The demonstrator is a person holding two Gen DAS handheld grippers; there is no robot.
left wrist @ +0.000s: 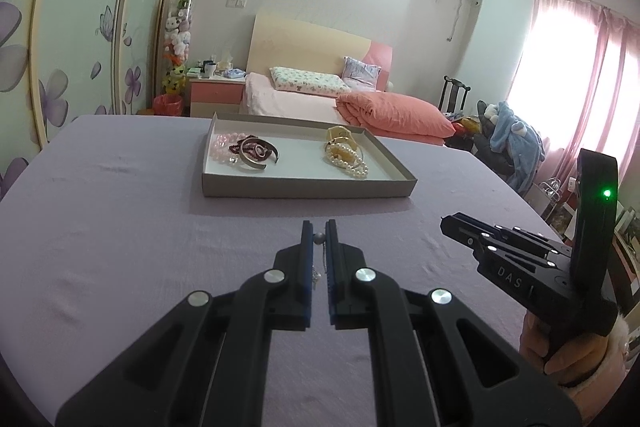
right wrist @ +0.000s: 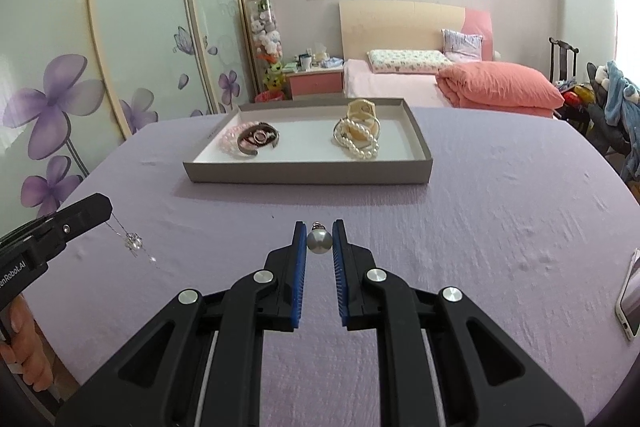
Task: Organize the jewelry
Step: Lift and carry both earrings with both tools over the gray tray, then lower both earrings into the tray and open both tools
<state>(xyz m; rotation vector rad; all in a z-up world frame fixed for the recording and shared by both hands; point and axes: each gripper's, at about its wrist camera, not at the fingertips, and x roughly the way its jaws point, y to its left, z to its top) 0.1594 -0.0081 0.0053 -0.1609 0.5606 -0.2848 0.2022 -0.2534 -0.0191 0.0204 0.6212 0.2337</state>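
A shallow grey tray [left wrist: 304, 186] [right wrist: 308, 174] lies on the purple-covered table. Its left end holds pink beads and dark bangles [left wrist: 250, 149] [right wrist: 252, 139]. Its right end holds white pearl strands and a cream bangle [left wrist: 347, 155] [right wrist: 359, 135]. My left gripper [left wrist: 319, 238] is shut on a drop earring [left wrist: 319, 238], pinching its small grey ball; its thin chain and crystal charm [right wrist: 134, 242] hang below the tips. My right gripper [right wrist: 319, 241] is shut on a grey pearl earring [right wrist: 319, 241] above the cloth, in front of the tray. It also shows in the left wrist view [left wrist: 464, 227].
A phone [right wrist: 632, 301] lies at the table's right edge. Beyond the table stand a bed with a pink duvet [left wrist: 394, 117], a nightstand [left wrist: 216, 95] and a chair piled with clothes [left wrist: 516, 139]. A flowered wardrobe [right wrist: 60, 99] runs along the left.
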